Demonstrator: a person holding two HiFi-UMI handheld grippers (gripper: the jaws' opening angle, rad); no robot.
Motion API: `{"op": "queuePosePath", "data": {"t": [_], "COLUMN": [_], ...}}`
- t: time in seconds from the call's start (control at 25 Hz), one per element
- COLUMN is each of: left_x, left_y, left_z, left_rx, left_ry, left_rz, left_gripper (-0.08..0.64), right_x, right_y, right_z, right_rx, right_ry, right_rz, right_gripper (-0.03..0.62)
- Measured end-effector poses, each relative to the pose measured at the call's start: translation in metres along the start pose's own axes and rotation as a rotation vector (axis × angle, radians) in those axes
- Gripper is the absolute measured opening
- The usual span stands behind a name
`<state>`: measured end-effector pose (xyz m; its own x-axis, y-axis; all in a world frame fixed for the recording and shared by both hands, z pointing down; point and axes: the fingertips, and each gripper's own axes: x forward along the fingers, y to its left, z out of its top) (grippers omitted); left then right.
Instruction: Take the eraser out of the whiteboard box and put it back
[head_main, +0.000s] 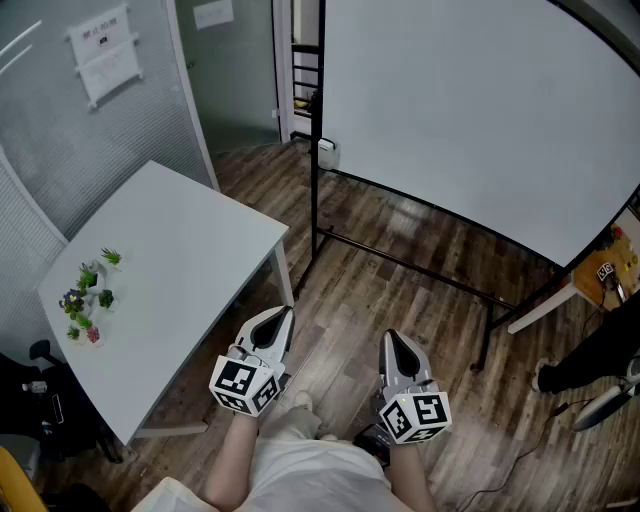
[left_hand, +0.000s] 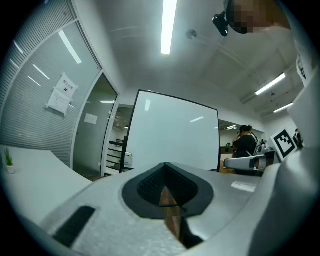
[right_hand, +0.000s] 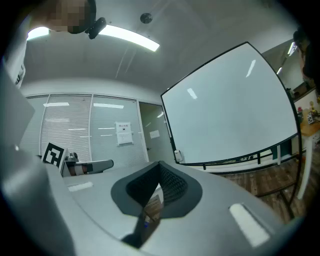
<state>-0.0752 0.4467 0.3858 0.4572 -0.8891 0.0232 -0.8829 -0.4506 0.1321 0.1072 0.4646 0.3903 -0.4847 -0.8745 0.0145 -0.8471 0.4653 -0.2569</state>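
I find the left tool (head_main: 281, 316) and right tool (head_main: 393, 341) both with jaws together and empty, over the wooden floor (head_main: 400, 262), well apart from the white box (head_main: 326, 151) at the lower left corner of the whiteboard (head_main: 470, 110); eraser indiscernible.

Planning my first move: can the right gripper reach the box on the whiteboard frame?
Probably not yet: the right gripper is by the body, with floor between it and the box. Nothing seems to block the way; stepping closer should do.
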Motion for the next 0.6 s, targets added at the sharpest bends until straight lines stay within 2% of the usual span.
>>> {"op": "queuePosePath", "data": {"t": [0.2,0.28,0.32,0.36,0.4,0.48,0.6], "left_x": [-0.019,-0.019,-0.017,-0.014,-0.011,-0.006,-0.001], "left_y": [0.001,0.000,-0.003,-0.007,-0.010,-0.017,-0.021], "left_z": [0.009,0.005,0.001,-0.003,-0.007,-0.009,-0.008], "left_rx": [-0.002,-0.019,-0.036,-0.057,-0.077,-0.093,-0.069], "left_ry": [-0.015,0.003,0.020,0.036,0.046,0.052,0.051], "left_rz": [0.026,0.013,-0.006,-0.028,-0.047,-0.068,-0.072], "left_gripper": [0.005,0.015,0.078,0.186,0.264,0.355,0.415], "right_x": [-0.010,-0.010,-0.009,-0.008,-0.007,-0.009,-0.008], "right_y": [0.011,0.019,0.024,0.027,0.029,0.027,0.022], "right_z": [0.004,0.003,0.001,-0.001,-0.002,0.000,0.003], "right_rx": [-0.008,-0.023,-0.031,-0.035,-0.040,-0.054,-0.051], "right_ry": [-0.008,-0.001,0.015,0.033,0.045,0.046,0.036], "right_rz": [-0.004,0.036,0.064,0.086,0.096,0.086,0.070], "right_gripper": [0.011,0.012,0.035,0.210,0.301,0.308,0.325]}}
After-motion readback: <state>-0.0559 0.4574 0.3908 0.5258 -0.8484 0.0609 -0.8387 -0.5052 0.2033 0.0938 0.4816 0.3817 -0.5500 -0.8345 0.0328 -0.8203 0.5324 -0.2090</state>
